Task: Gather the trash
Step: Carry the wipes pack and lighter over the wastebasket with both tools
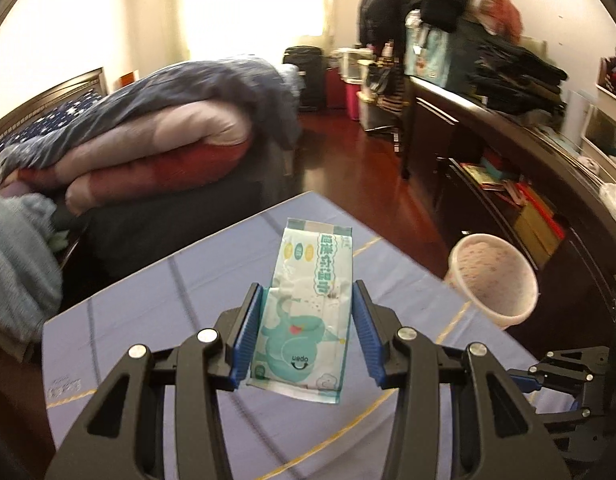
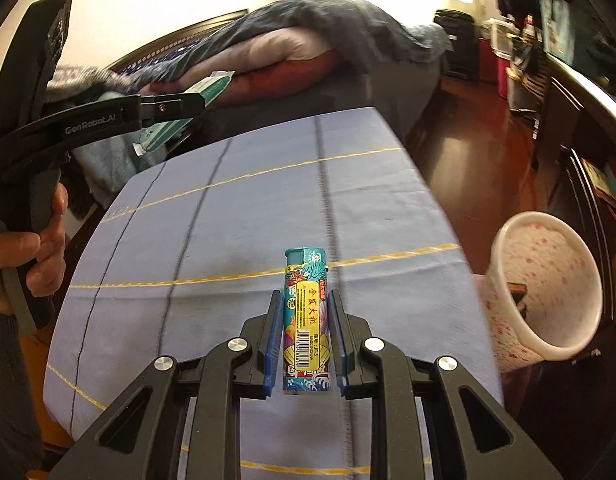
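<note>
Closed on a lighter (image 2: 306,322): right gripper (image 2: 306,342), jaws pressed to both sides, lighter upright above the blue checked desk (image 2: 228,240). Clamped on a wet-wipe packet (image 1: 306,316): left gripper (image 1: 306,332), blue pads (image 1: 247,336) against the packet's long edges, packet raised off the desk; same gripper visible at 10 o'clock in the right wrist view, packet (image 2: 204,92) in its jaws. No other litter visible on the cloth. Off the desk edge at 3 o'clock: pink speckled bin (image 2: 547,288), mouth tilted toward the camera, something dark already inside, identity unclear. Further back, at 11 o'clock: bed with piled quilts (image 1: 156,128).

Judged well along: both pieces lifted, neither yet dropped. Left to do: carrying to the bin at 3 o'clock and releasing.
</note>
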### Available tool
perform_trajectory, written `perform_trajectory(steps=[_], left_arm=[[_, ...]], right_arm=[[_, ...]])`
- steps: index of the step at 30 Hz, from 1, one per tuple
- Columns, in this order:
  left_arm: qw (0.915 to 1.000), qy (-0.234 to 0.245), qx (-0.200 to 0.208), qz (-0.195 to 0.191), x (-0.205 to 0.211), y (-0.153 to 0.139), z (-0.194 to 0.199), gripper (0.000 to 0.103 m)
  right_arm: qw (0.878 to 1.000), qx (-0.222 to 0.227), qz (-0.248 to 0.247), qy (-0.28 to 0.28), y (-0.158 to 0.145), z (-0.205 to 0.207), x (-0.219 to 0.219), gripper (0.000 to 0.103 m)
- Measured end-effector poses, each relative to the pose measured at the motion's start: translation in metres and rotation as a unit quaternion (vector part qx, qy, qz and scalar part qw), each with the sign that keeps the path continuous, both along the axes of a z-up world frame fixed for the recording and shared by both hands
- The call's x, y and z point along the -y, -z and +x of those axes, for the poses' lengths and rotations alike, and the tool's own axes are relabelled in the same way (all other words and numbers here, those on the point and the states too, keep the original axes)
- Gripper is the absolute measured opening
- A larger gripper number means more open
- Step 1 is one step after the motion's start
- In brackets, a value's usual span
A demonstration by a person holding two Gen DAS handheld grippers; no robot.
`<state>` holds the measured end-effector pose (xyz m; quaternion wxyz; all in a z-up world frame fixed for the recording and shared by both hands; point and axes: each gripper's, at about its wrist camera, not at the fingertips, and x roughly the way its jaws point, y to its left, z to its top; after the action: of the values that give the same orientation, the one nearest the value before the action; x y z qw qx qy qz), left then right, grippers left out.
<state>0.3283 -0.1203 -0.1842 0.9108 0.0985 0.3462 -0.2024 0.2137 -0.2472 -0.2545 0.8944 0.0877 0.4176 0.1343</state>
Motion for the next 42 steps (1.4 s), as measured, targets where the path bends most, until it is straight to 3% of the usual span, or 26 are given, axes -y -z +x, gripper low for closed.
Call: perform_trajectory(steps=[10,22,32,42], left_arm=[[0.9965,0.083,0.002,0.006,0.099,0.002,0.001,0.045],[0.9852,0.17,-0.018,0.002,0.21,0.026,0.005,0.045],[0.978,0.204,-0.041,-0.003,0.27,0.052,0.011,0.045],[0.975,0.208,-0.078,-0.005,0.311,0.085,0.025,0.045]], right_arm=[[0.996,0.004,0.013,0.084,0.005,-0.011,0.078,0.022],[0.981,-0.004,0.01,0.192,0.019,-0.019,0.168,0.022],[0.967,-0.016,0.013,0.252,0.036,-0.015,0.222,0.022],[0.961,-0.036,0.019,0.275,0.06,0.008,0.25,0.022]])
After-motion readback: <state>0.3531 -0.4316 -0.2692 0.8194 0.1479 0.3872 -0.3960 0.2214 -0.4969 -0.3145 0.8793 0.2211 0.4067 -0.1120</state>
